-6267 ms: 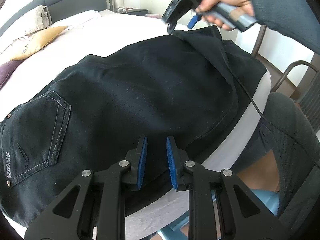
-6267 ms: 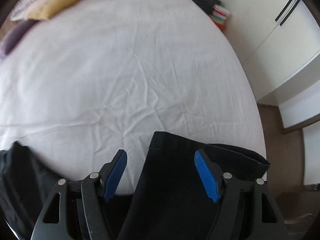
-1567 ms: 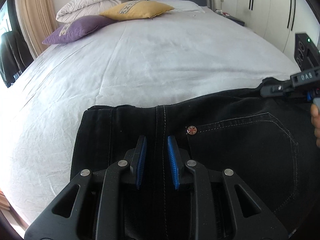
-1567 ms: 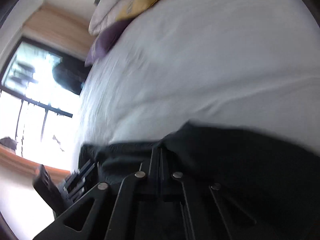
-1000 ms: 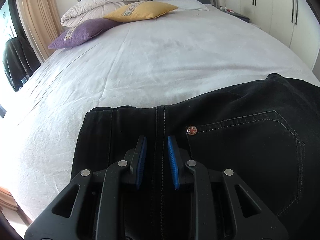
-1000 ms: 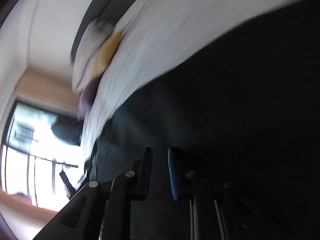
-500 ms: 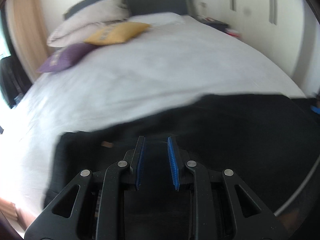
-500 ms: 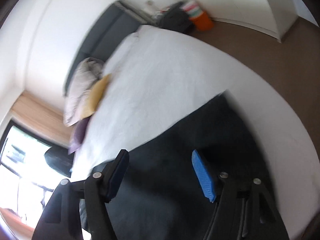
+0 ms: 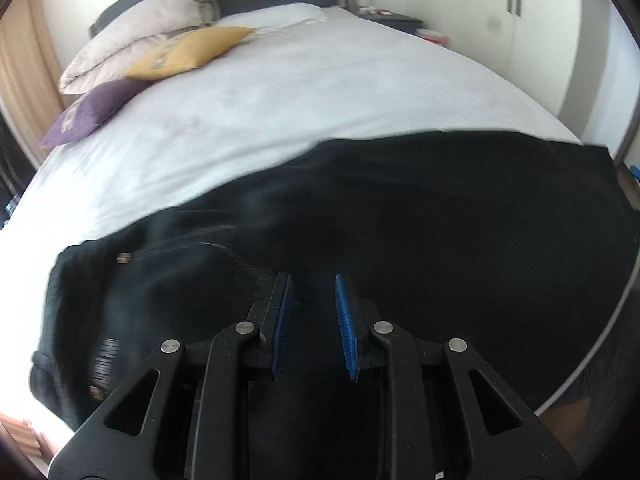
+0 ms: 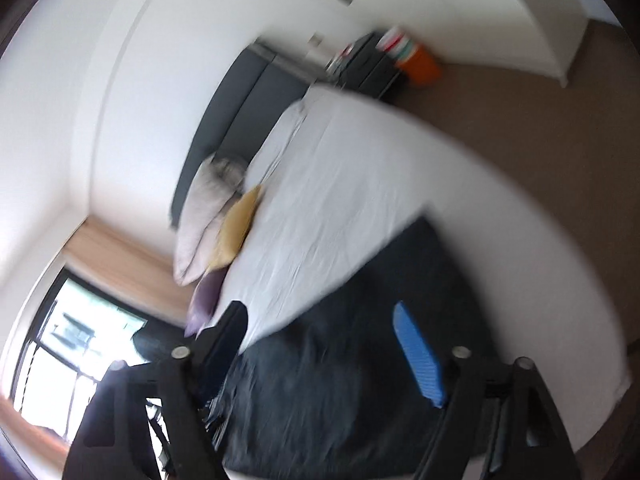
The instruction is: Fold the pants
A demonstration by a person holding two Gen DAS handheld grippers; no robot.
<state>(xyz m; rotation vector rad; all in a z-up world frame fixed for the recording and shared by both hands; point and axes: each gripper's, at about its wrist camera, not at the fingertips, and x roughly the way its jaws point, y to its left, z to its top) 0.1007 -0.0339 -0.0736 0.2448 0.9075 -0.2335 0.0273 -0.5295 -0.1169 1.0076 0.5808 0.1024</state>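
Black denim pants (image 9: 440,220) lie folded in a long band across the near edge of the white bed (image 9: 320,80), with a rivet and the waist end at the left. My left gripper (image 9: 313,280) hovers over the middle of the band. Its blue pads (image 9: 280,320) stand a narrow gap apart with nothing pinched between them. The right wrist view is blurred and tilted. There my right gripper (image 10: 320,312) has its jaws opening wide above the pants (image 10: 340,380), and the pads do not touch the cloth.
White, yellow (image 9: 188,50) and purple (image 9: 92,112) pillows lean on the grey headboard at the far end. A dark nightstand (image 9: 392,20) and white wardrobes stand to the right. A curved metal bar (image 9: 600,340) crosses the lower right. An orange bin (image 10: 420,64) sits on brown floor.
The left view has slid to the right along the pants, so the rivet and waist end now sit at the left. The right gripper's jaws went from nearly shut to wide apart and swung away.
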